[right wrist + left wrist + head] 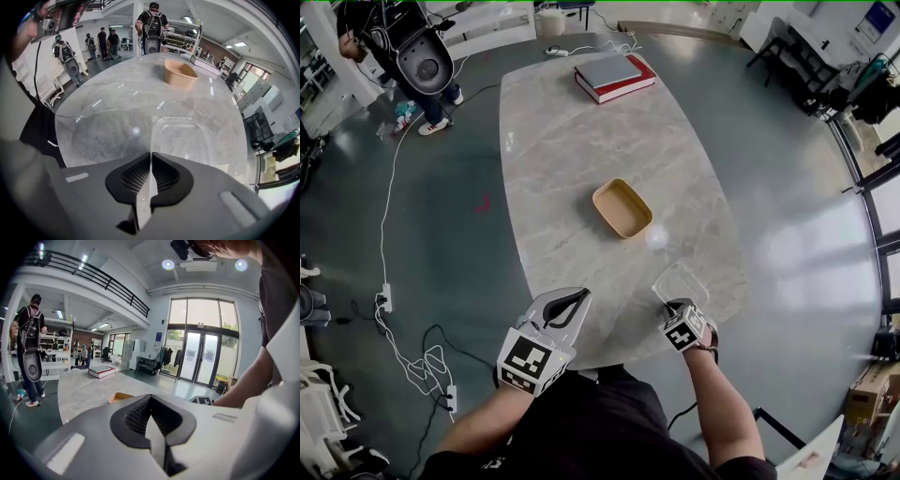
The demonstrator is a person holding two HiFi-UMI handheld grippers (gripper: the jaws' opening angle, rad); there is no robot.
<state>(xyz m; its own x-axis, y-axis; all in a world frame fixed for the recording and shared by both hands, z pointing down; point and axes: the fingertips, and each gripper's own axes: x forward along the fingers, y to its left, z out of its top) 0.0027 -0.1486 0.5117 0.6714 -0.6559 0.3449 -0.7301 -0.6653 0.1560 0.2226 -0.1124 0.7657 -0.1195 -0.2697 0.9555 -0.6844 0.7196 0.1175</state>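
Since the right hand-held gripper point(150, 157) is closed on only the thin rim of the clear lid point(180, 138), the lid may slip out; the left hand-held gripper point(150, 400) is closed and empty.

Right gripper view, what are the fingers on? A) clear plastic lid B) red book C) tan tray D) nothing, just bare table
A: the right gripper has its fingers together on the near rim of the clear plastic lid, while the tan tray sits farther up the table.
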